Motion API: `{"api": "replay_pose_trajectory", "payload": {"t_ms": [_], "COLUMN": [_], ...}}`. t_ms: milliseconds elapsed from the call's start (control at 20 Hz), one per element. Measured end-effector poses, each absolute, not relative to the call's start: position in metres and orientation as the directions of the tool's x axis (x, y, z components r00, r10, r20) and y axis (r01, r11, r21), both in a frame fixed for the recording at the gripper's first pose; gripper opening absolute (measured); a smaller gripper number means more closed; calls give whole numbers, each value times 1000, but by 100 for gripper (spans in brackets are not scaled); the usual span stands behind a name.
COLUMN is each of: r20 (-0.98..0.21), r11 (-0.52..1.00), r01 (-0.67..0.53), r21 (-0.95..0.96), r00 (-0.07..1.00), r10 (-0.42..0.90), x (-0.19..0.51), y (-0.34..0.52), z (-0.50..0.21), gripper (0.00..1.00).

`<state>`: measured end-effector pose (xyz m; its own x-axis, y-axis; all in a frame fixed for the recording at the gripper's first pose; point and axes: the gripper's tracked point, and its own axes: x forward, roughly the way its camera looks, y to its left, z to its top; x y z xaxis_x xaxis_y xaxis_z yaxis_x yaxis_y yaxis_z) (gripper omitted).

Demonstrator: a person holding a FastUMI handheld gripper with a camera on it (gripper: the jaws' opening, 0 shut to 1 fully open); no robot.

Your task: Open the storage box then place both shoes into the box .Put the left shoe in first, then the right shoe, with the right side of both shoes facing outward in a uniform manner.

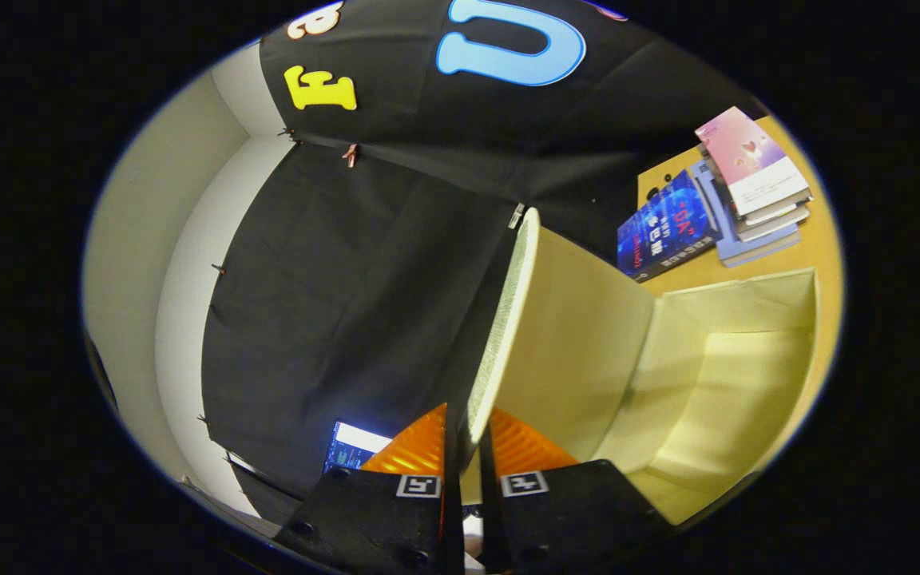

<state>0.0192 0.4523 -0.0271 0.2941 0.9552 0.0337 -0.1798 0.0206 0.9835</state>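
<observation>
The storage box (715, 375) is a pale cream fabric box lying open beyond my fingers, its bare inside showing. Its lid (556, 319) stands swung up, seen nearly edge-on, with a woven edge running from my fingertips upward. My gripper (466, 443) is shut on the lid's edge, one finger on each side of the thin panel. The whole view is strongly tilted.
A stack of books (747, 192) and a blue book (664, 228) lie on the wooden table (815, 247) beyond the box. A lit screen (352, 447) glows low beside my fingers. A pale wall (156, 263) rises past the black cloth.
</observation>
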Motion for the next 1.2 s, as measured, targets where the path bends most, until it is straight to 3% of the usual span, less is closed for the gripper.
{"api": "replay_pose_trajectory", "payload": {"t_ms": [200, 400, 450, 600, 950, 1200], "r20": [56, 30, 23, -29, -240, -433], "r11": [-4, 15, 25, 101, 424, 632], "r01": [-183, -174, -181, -238, -373, -272], "r21": [983, 985, 983, 966, 825, 726], "r00": [282, 257, 256, 289, 448, 534], "r10": [958, 966, 966, 957, 861, 727], "x": [22, 17, 17, 19, 14, -10], "y": [484, 490, 489, 472, 372, 269], "z": [-15, -26, -27, -38, -77, -125], "gripper": [32, 59, 75, 93, 96, 97]}}
